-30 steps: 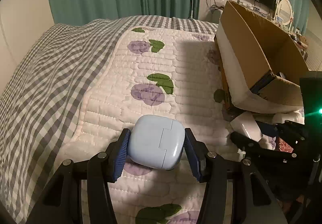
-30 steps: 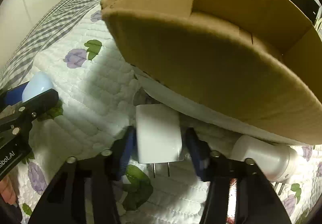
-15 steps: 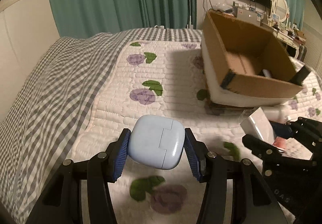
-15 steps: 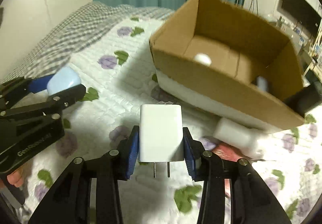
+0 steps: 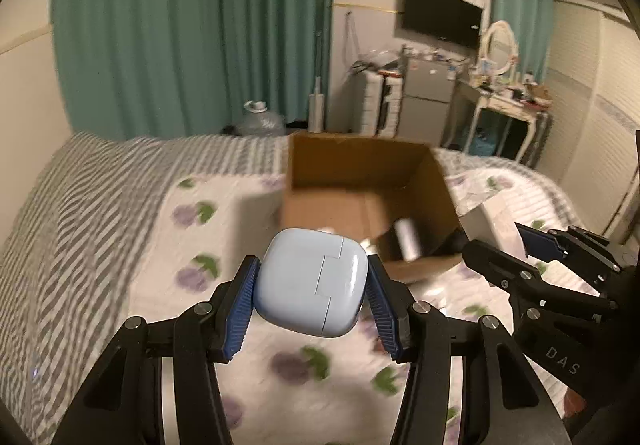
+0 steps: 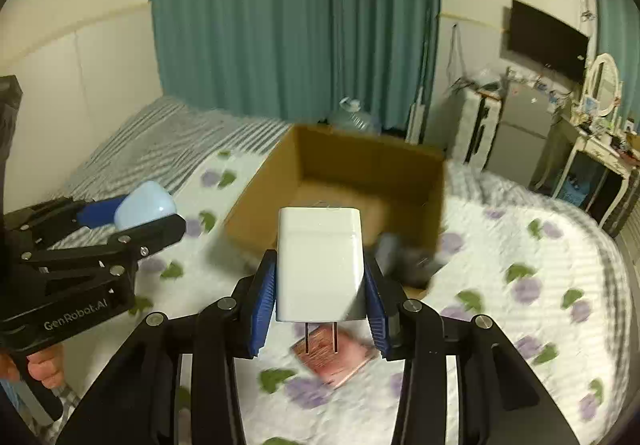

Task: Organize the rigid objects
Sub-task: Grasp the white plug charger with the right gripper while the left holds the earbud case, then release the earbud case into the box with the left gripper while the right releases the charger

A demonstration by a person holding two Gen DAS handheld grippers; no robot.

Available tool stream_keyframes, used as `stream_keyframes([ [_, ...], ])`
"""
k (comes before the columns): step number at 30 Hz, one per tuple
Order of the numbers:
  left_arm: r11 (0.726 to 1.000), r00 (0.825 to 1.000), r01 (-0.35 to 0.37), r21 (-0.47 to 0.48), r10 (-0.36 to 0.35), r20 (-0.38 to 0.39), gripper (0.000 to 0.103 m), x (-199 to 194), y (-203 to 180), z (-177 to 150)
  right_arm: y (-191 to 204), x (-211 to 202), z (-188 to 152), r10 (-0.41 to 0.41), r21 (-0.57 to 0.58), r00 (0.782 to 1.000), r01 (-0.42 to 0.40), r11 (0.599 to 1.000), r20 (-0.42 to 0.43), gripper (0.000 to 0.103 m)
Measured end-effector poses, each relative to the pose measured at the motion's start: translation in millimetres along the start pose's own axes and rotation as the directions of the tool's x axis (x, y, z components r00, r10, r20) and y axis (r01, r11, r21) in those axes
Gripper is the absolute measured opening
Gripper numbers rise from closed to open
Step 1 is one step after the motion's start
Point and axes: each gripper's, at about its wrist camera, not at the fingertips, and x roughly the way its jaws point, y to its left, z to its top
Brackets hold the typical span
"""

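Observation:
My left gripper (image 5: 312, 285) is shut on a pale blue earbud case (image 5: 312, 281) and holds it in the air above the bed. My right gripper (image 6: 320, 285) is shut on a white plug charger (image 6: 320, 265), prongs pointing down, also in the air. An open cardboard box (image 5: 360, 173) sits on the quilt ahead of both grippers; it also shows in the right wrist view (image 6: 360, 161). A few small objects lie inside the box (image 5: 406, 237). The left gripper with the case shows at the left of the right wrist view (image 6: 132, 213).
A pink-red flat packet (image 6: 336, 357) lies on the flowered quilt (image 6: 520, 285) below the charger. Green curtains (image 5: 192, 25), a water jug (image 5: 260, 121), a small fridge (image 5: 424, 105) and a dressing table (image 5: 504, 101) stand beyond the bed.
Both grippers have risen well above the bed with their objects still held. The box now lies lower and farther ahead, and more of the room shows.

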Motion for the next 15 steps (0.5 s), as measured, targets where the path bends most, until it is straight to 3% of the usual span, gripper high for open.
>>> stream_keyframes([
  [3,1.0,1.0,0.029,0.011,-0.03,0.006,0.053,16,-16,23,-24,1,18,-0.02,0.008,0.999,0.02,1.0,0.024,0.04],
  [8,0.999,1.0,0.016,0.048,-0.015,-0.017,0.053,68,-36,53,-60,23,41,-0.041,0.032,0.998,0.04,0.999,0.046,0.04],
  [15,0.999,0.996,0.007,0.038,-0.004,-0.087,0.053,162,-39,59,-94,78,54,-0.057,0.034,0.998,0.056,0.998,0.019,0.04],
])
